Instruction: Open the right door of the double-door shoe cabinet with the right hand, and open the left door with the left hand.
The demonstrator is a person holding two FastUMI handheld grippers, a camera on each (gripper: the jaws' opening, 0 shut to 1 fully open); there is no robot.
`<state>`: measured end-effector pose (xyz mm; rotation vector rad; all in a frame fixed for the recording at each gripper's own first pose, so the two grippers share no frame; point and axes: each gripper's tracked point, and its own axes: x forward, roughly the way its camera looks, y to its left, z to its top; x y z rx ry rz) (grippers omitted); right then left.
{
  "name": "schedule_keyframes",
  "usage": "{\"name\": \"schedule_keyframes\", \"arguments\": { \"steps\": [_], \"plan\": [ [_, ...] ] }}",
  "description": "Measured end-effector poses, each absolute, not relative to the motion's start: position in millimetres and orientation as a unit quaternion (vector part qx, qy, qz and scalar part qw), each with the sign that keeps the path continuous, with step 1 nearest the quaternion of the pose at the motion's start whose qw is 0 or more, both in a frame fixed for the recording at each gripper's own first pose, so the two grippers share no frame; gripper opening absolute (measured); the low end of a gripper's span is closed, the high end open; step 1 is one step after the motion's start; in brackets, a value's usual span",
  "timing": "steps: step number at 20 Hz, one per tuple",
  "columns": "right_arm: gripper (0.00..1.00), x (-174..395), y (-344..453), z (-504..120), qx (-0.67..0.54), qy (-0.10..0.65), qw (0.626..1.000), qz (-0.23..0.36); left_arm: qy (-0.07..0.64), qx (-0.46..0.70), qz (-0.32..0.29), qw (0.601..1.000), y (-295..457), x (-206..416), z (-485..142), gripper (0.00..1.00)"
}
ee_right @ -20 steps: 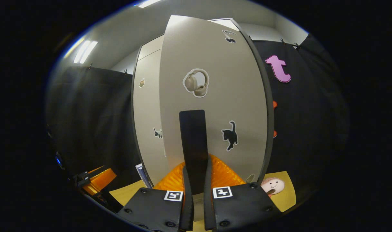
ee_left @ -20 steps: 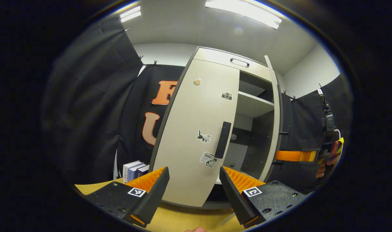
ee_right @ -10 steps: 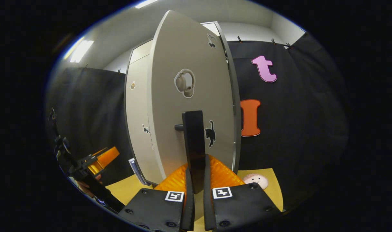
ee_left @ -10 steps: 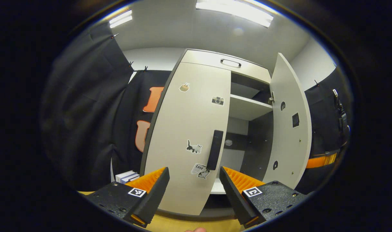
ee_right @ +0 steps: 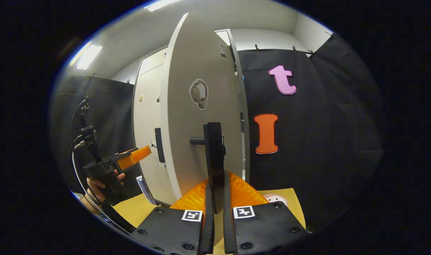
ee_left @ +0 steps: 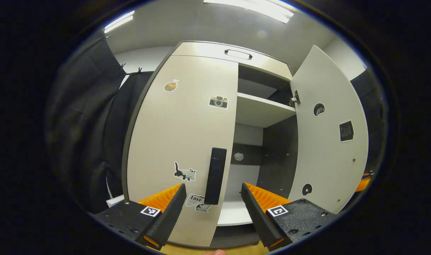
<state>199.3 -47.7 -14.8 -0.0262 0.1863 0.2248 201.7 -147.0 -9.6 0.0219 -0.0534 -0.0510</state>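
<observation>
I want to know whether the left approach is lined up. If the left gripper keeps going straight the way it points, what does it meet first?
Most likely the left door handle, which sits between the open left gripper's fingers; depth is hard to judge.

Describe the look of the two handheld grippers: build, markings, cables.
Each gripper, left gripper and right gripper, has wedge-shaped fingers with ribbed inner faces on black screwed blocks, each bearing a square black-and-white marker tag. In the right gripper view the left one shows a black handle with a looping cable.
</observation>
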Motion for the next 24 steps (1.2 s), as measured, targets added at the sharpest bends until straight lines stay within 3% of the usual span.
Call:
{"name": "schedule_keyframes", "arguments": {
  "steps": [2, 7, 15, 24],
  "plan": [
    [0.14, 201, -63, -14, -0.017, 0.092, 0.991, 0.092, -0.021, 0.014, -0.019, 0.999, -144, 207, -15, 0.92],
    [0.14, 206, -82, -12, -0.015, 0.088, 0.994, 0.062, -0.028, 0.013, 0.0, 1.0, -133, 223, -10, 0.94],
    [0.1, 200, -85, -7, 0.0, 0.079, 0.995, 0.059, -0.019, 0.029, 0.015, 0.999, -138, 258, -1, 0.92],
    [0.16, 119, -101, -1, -0.035, 0.066, 0.997, 0.008, 0.027, 0.015, 0.025, 0.999, -127, 285, -38, 0.94]
  ]
}}
